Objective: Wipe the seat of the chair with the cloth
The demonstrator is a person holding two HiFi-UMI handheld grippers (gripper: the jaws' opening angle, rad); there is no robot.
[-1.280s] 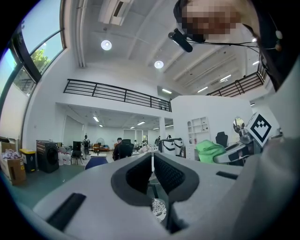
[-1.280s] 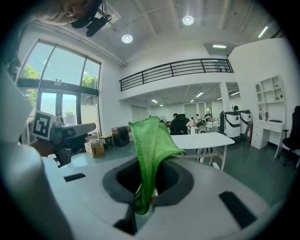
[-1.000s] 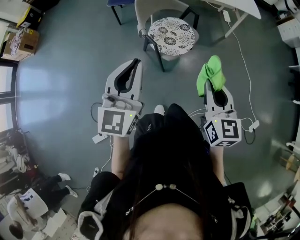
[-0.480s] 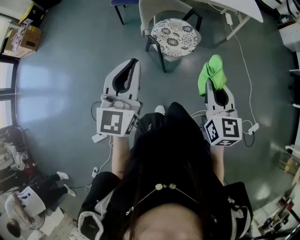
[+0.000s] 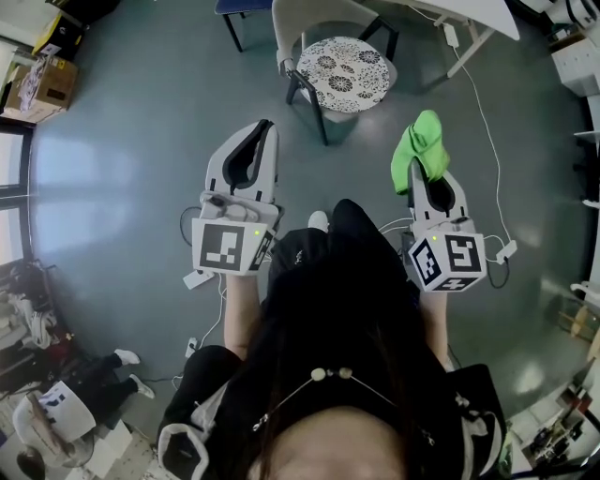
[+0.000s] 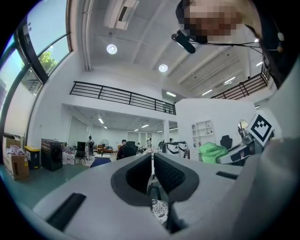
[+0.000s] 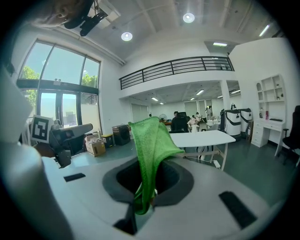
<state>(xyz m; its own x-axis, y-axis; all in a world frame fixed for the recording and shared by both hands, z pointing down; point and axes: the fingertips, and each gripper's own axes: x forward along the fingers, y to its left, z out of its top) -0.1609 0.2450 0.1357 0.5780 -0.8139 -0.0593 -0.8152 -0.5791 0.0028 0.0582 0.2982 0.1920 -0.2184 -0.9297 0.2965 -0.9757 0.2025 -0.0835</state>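
Observation:
The chair [image 5: 343, 73] stands ahead of me on the floor, its round seat patterned black and white, its white back on the far side. A green cloth [image 5: 419, 148] sticks out of my right gripper [image 5: 424, 171], which is shut on it and held in the air short of the chair, to its right. In the right gripper view the cloth [image 7: 149, 145] rises from between the jaws and folds over. My left gripper [image 5: 262, 131] hangs beside it, shut and empty. A sliver of the seat [image 6: 159, 211] shows below the closed left jaws [image 6: 152, 161].
A white table [image 5: 469, 14] stands right of the chair with a cable [image 5: 483, 103] trailing over the floor. A cardboard box [image 5: 42, 80] sits far left. A blue chair [image 5: 239, 9] is behind. Bare grey floor lies between me and the chair.
Both grippers and the view shifted only slightly; the chair stays at about the same distance. The cloth remains clamped.

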